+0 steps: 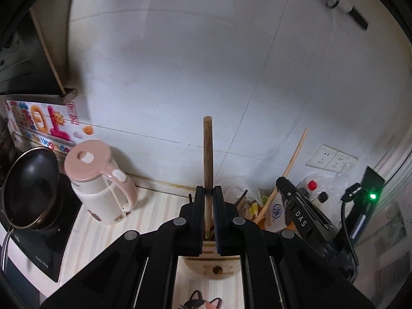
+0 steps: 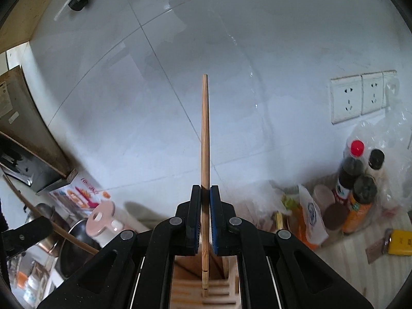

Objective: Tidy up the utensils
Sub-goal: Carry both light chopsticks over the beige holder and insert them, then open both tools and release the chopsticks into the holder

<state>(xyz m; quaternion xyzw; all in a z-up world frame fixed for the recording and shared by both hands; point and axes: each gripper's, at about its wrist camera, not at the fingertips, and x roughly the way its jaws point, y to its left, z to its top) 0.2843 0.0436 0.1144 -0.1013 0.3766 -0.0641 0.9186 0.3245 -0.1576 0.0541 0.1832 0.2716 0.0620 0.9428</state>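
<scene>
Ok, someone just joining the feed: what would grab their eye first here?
Each hand-held gripper clamps one upright stick: the left hand-held gripper a brown wooden chopstick, the right hand-held gripper a pale bamboo chopstick. A slotted wooden holder sits just below, and a pink-lidded white kettle stands left.

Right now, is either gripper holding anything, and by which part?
Yes. The left gripper is shut on a wooden chopstick near its lower end. The right gripper is shut on another chopstick, also low on its shaft.
</scene>
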